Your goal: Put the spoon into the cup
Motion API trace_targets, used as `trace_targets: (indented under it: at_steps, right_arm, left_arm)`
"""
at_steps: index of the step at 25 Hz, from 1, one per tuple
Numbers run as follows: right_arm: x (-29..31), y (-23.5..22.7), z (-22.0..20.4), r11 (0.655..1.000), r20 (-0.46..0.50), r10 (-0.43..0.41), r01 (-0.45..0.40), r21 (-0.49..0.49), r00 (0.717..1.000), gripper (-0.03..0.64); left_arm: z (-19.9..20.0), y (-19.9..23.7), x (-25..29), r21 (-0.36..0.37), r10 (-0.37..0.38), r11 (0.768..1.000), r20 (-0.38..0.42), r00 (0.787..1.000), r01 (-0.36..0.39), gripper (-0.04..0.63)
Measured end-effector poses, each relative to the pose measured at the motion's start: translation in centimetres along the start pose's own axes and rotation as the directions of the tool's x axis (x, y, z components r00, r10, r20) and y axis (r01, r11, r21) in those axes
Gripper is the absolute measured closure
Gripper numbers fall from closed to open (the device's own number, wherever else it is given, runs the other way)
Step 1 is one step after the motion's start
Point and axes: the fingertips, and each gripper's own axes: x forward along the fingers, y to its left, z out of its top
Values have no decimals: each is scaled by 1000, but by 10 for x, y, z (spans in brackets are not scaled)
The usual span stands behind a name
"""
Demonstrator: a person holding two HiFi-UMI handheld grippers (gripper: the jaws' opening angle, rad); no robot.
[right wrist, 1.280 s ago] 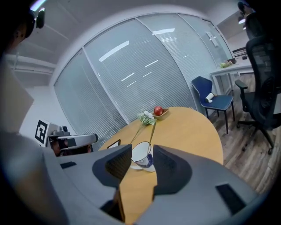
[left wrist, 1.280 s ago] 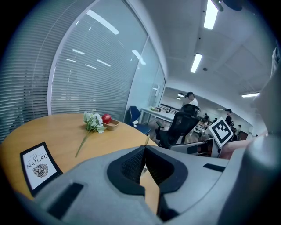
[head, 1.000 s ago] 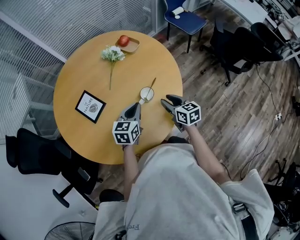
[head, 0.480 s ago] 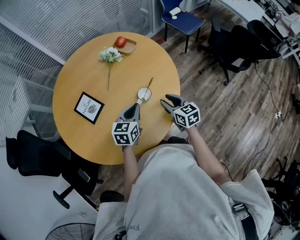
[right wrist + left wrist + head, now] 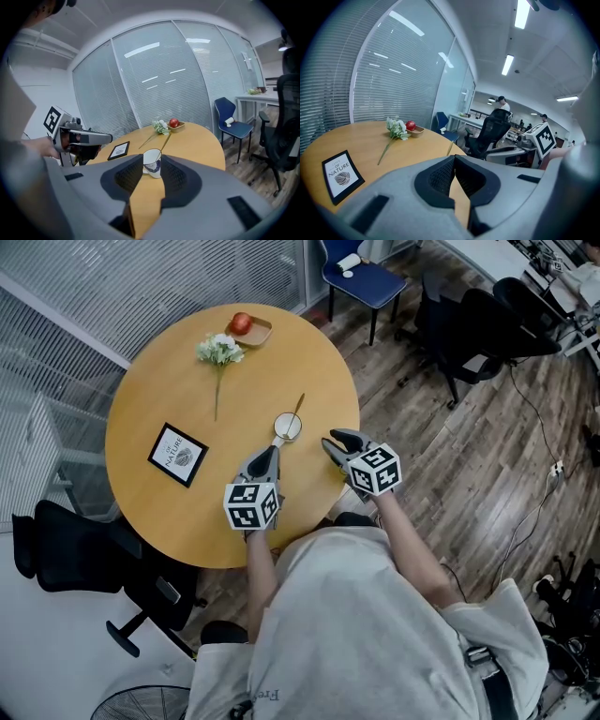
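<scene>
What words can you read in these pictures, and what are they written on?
"NATURE": on the black-framed card lying on the table.
Small line above "NATURE" on the card: too small to read.
Print on the person's shirt: upside down and cut off, not readable.
Blue marks on the cup: too small to read.
Marker cubes: black-and-white patterns only, no words.
</scene>
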Motion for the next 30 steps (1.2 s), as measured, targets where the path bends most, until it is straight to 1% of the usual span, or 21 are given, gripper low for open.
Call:
trace_targets:
  at_steps: [10,15,22,30]
  right_arm:
    - [-2,1,1,1000,7,11,-11,-5,1000,561]
    - [-4,2,-4,1000,2,9,-9,1,1000,620]
    - [-3,3,-6,1000,0,10,-10,11,1000,620]
    - [1,4,-9,1000,-24,10,-10,0,1000,620]
  left_arm:
    - [1,-1,2,6,4,1000,0,1000,-4,588]
    - [0,-4,4,14,-2,1000,-6,1000,2,588]
    - [-2,-3,1,20,2,1000,-14,1000,-2,588]
    - [-4,1,3,13,7,1000,-19,1000,-6,588]
